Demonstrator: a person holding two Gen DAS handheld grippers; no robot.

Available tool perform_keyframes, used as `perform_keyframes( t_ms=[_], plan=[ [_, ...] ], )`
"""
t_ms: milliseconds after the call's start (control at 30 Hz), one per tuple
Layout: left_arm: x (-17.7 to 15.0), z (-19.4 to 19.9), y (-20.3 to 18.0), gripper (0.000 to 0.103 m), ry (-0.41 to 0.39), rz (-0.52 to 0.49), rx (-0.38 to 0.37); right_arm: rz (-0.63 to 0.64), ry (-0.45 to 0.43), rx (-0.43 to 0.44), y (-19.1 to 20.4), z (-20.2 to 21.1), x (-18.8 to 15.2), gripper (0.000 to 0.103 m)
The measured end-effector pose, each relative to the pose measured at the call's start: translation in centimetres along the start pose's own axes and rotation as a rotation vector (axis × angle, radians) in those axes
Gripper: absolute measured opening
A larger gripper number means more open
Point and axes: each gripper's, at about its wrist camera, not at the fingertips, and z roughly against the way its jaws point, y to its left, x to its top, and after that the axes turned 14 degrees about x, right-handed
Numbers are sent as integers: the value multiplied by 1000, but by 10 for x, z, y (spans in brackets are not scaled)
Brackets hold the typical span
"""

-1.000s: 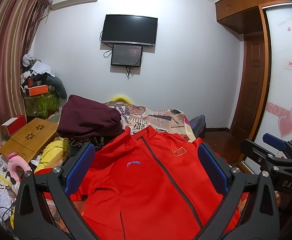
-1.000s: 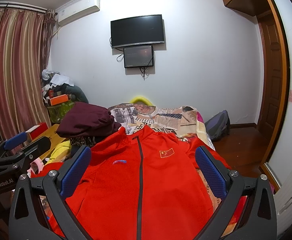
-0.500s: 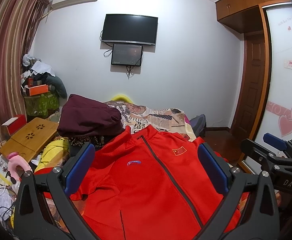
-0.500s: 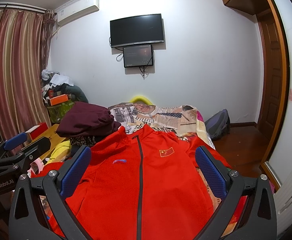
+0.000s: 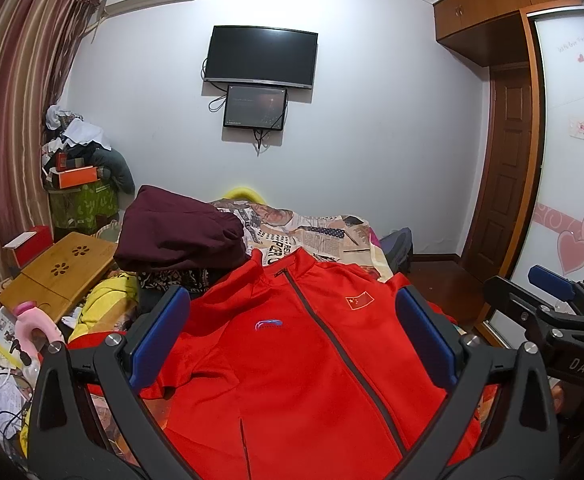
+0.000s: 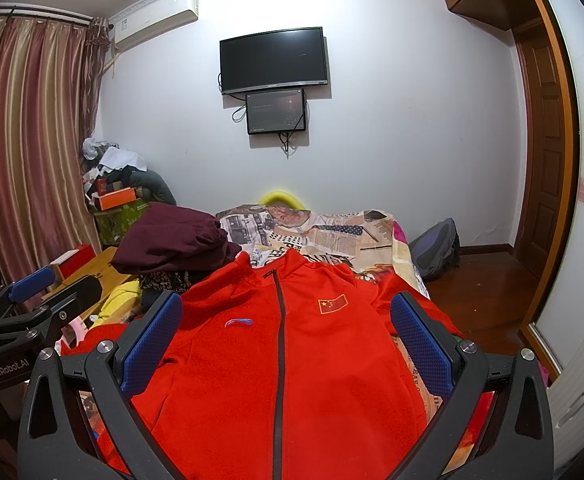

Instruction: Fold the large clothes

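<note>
A large red zip jacket (image 5: 292,360) with a flag patch lies front up and spread flat on the bed; it also shows in the right wrist view (image 6: 284,360). My left gripper (image 5: 292,332) is open and empty, held above the jacket's lower half. My right gripper (image 6: 286,334) is open and empty, also above the jacket. The right gripper shows at the right edge of the left wrist view (image 5: 548,320). The left gripper shows at the left edge of the right wrist view (image 6: 24,312).
A folded maroon garment (image 5: 180,236) lies on the bed beyond the jacket's left shoulder. A newspaper-print bedspread (image 5: 316,236) covers the bed. A wooden lap table (image 5: 56,272) and clutter stand at left. A backpack (image 6: 436,248) and wardrobe doors (image 5: 572,200) are at right.
</note>
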Motion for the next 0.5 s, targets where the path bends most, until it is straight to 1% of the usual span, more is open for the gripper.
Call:
perform_keyframes(
  t_ms=[500],
  plan=[
    [4, -2, -2, 103, 4, -2, -3, 1, 0, -1, -1, 0, -3, 103]
  ],
)
